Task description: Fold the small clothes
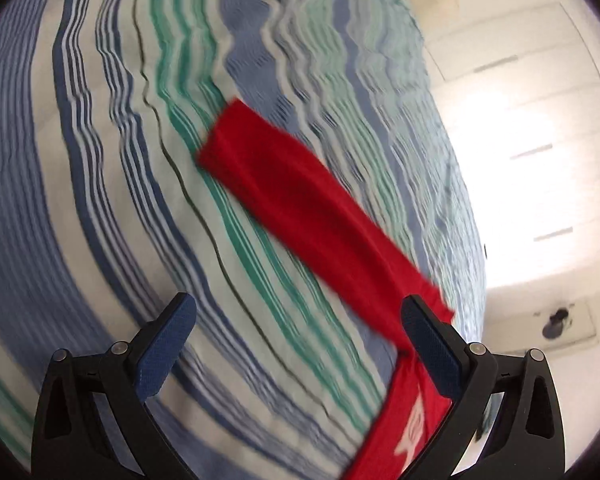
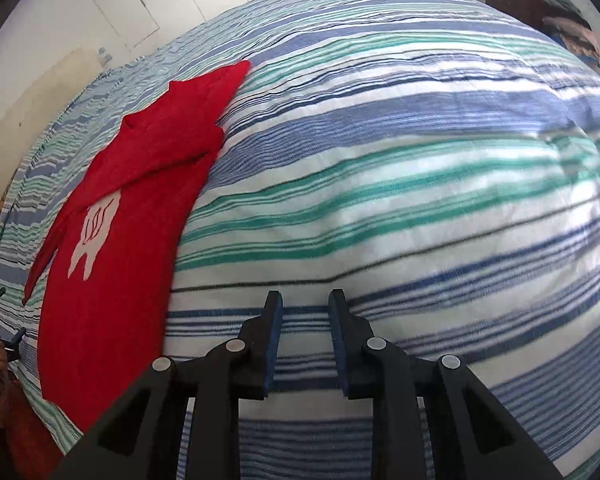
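Two views: our right wrist shows the whole red shirt (image 2: 112,216) lying on the striped bed cover (image 2: 380,168), right gripper (image 2: 305,308) slightly parted, empty. Left wrist shows left gripper (image 1: 296,316) spread wide, empty.

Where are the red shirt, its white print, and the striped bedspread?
red shirt (image 2: 100,312): right wrist view, plain lower body of the shirt.
white print (image 2: 94,236): right wrist view, centre of the design.
striped bedspread (image 2: 380,184): right wrist view, bare green-striped area.
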`<state>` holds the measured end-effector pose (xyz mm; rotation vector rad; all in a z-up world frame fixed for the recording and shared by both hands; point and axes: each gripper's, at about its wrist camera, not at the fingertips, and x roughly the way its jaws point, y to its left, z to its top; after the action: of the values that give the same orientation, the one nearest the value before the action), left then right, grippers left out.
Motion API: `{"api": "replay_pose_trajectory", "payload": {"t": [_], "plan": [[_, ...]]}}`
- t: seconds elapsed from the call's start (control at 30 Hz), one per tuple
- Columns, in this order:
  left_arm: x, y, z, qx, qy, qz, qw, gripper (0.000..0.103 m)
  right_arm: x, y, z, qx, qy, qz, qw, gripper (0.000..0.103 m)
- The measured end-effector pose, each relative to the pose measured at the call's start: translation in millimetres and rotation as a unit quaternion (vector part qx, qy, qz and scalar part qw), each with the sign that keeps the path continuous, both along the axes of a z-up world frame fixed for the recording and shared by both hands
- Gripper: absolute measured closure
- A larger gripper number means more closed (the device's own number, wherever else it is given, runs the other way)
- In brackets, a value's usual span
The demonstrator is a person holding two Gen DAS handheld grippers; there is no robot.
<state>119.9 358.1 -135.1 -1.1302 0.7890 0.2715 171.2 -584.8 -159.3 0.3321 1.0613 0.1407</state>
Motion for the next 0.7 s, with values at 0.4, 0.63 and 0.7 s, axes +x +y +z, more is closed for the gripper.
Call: {"api": "replay_pose_trajectory", "payload": {"t": [0.4, 0.63, 0.7], "plan": [[43.4, 54.6, -22.9, -0.019, -0.003, 0.035, 0.9992, 0.056, -0.7, 9.5, -6.5, -0.031, -0.023, 0.018, 0.999, 0.069], [43.4, 49.2, -8.3, 0.035, 0.015, 0.008, 0.9993, 0.100, -2.8, 10.1, -7.1, -0.035, -0.029, 0.019, 0.999, 0.068], [60.4, 25.6, 27.4, 0.103, 0.010, -0.027, 0.9942, 0.100, -3.7, 9.4, -6.7, -0.033, -0.031, 0.019, 0.999, 0.067]]}}
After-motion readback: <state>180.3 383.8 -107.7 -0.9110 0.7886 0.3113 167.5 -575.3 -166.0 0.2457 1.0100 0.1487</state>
